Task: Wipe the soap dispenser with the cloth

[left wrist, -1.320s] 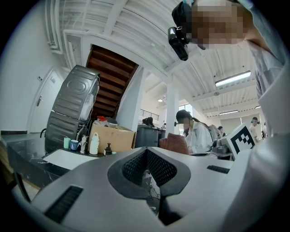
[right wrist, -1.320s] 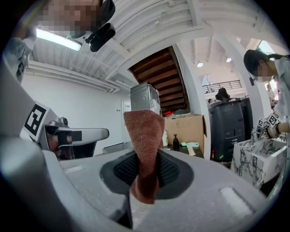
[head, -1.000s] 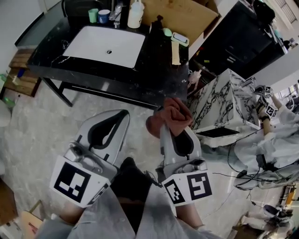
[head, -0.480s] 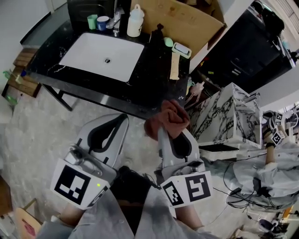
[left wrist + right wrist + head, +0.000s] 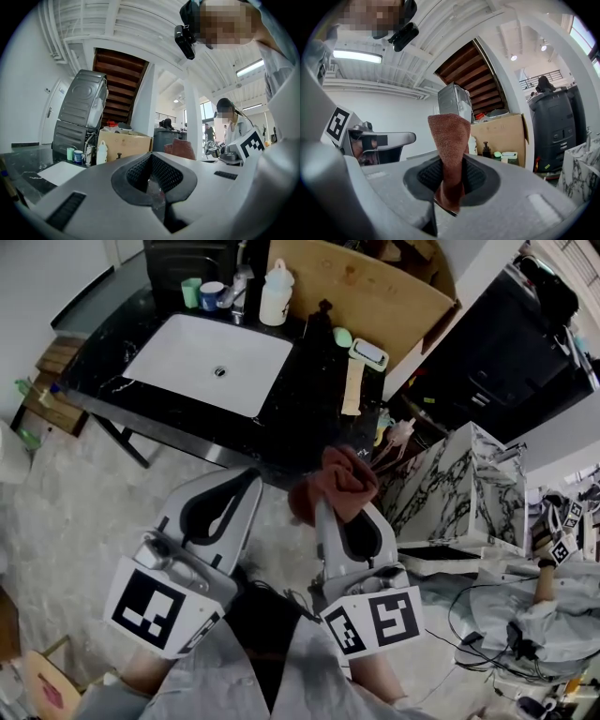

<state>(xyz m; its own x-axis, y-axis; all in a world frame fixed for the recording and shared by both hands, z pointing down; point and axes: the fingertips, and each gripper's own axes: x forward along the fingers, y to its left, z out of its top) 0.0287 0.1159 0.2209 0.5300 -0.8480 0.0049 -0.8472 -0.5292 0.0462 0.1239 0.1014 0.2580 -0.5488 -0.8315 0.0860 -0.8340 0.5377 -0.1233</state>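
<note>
A small black pump soap dispenser stands at the back of the black counter, right of the white sink; it also shows in the right gripper view and, tiny, in the left gripper view. My right gripper is shut on a reddish-brown cloth, which sticks up between its jaws. It hovers in front of the counter's near edge, well short of the dispenser. My left gripper is beside it, shut with nothing in it.
A white bottle, two cups and a faucet stand behind the sink. A cardboard sheet leans at the back. A green-white box and a wooden stick lie right of the dispenser. A marble block stands at right, with cables on the floor.
The head view has shifted a little, so the counter sits slightly lower and nearer in frame. Both grippers keep the same pose, the cloth still in the right one.
</note>
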